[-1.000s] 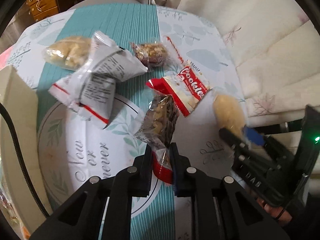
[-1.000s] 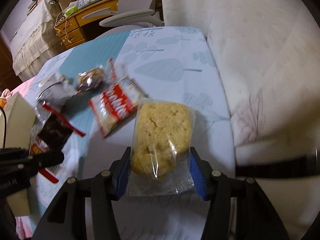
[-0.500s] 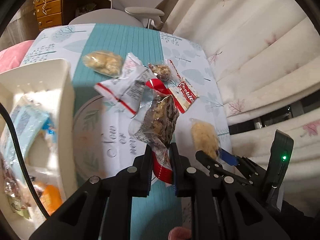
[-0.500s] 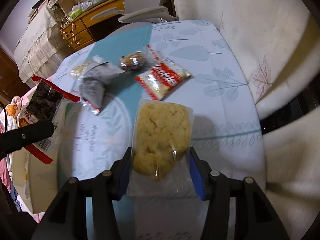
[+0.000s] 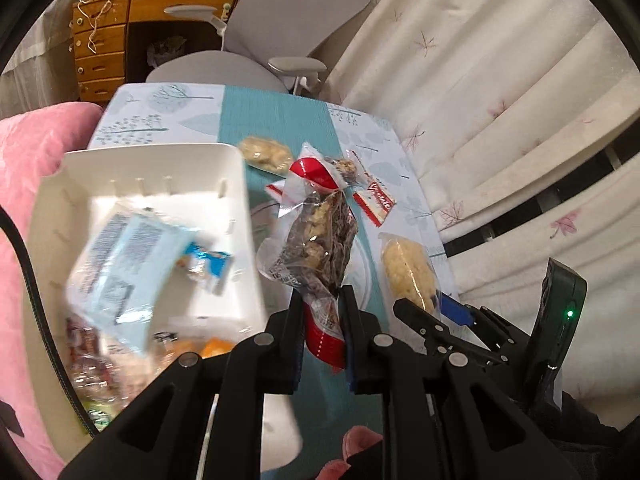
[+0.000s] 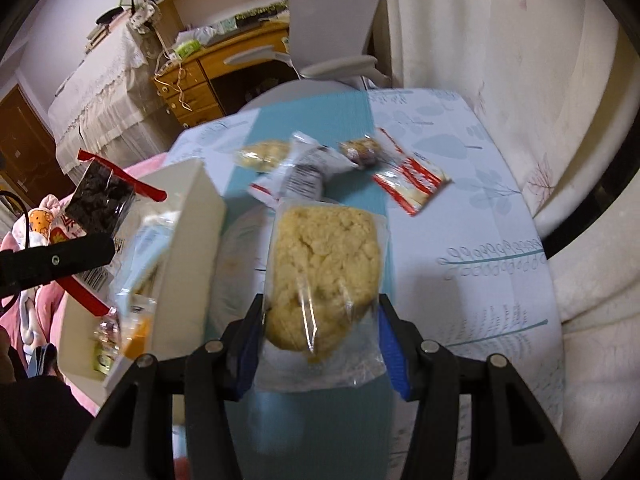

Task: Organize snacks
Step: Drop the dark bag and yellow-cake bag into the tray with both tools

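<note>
My left gripper is shut on a dark nut snack bag with red ends, held in the air beside the white bin. In the right wrist view the same bag hangs over the bin. My right gripper is shut on a clear bag with a yellow crumbly cake, lifted above the table; the cake also shows in the left wrist view. The bin holds a light blue packet and several other snacks.
On the table lie a red-white cookie packet, a white-grey packet, a small brown snack bag and a yellow snack bag. A grey chair and wooden drawers stand beyond. Curtains hang at right.
Both grippers have risen and moved left with their bags. The white bin has come into fuller view below the left gripper.
</note>
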